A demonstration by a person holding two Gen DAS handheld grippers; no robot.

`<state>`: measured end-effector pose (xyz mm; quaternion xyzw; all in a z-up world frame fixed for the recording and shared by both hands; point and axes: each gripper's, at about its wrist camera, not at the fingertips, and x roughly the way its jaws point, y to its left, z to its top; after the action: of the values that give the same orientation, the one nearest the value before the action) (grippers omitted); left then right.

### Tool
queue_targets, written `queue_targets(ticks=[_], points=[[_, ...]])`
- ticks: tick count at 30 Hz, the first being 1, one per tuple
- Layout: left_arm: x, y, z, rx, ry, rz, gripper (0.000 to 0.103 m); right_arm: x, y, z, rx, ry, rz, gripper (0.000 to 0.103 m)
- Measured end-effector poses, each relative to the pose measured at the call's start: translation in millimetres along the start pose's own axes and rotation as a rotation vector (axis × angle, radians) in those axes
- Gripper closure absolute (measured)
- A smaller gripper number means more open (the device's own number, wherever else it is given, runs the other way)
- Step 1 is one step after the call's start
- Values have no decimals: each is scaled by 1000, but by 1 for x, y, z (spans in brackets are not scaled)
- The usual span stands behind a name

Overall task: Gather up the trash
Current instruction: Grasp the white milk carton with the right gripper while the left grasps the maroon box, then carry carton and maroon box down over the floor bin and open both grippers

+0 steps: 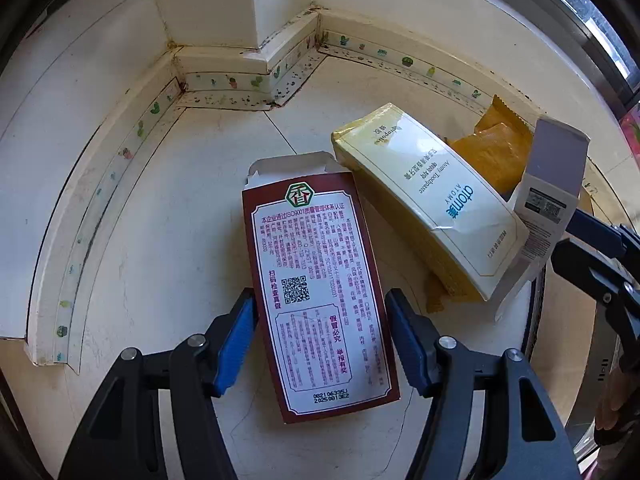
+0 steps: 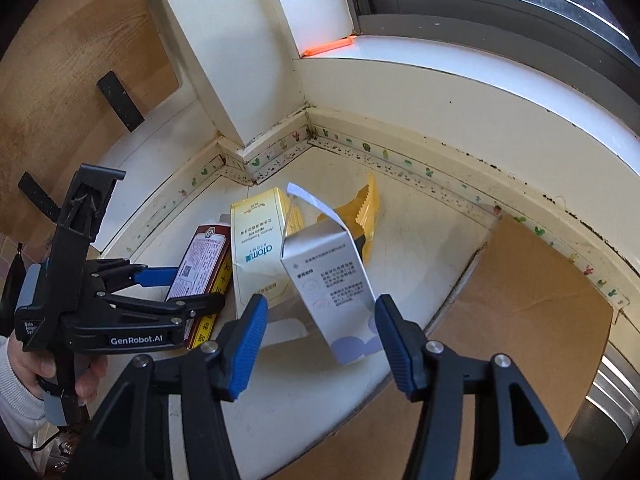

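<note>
A red-brown box (image 1: pixel 320 296) with printed text lies on the white floor tiles, between the fingers of my left gripper (image 1: pixel 320 312), whose jaws touch its two long sides. It also shows in the right wrist view (image 2: pixel 200 264). Beside it lies a cream toothpaste box (image 1: pixel 428 204) (image 2: pixel 260 248) over an orange wrapper (image 1: pixel 492 148) (image 2: pixel 368 208). A white-lilac carton (image 2: pixel 332 288) (image 1: pixel 548 196) stands tilted between the fingers of my right gripper (image 2: pixel 320 328), which stand wide and apart from it.
The trash sits in a floor corner against a white skirting board (image 1: pixel 224 60) with cactus stickers. A brown cardboard sheet (image 2: pixel 520 300) lies on the floor at right. A window frame (image 2: pixel 500 12) runs above. A wooden panel (image 2: pixel 72 60) stands at left.
</note>
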<state>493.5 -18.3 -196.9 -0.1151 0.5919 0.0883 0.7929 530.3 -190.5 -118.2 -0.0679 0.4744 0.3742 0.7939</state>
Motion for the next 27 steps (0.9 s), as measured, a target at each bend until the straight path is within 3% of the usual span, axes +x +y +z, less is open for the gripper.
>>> queue_targets(ticks=[10,13,17,27], points=[[0,8,-2,-5,-4,-13,43,14,0,12,4,-16,-10,47],[-7,11,-6,2,-32,-16,45,11,1,9,20,-23,2,61],[-24,9,-15,31,-88,-13,45,0,6,-1,21,-46,-8,64],[-85,15,-57,87,-177,-86,46,-56,47,-28,44,-137,-33,65]])
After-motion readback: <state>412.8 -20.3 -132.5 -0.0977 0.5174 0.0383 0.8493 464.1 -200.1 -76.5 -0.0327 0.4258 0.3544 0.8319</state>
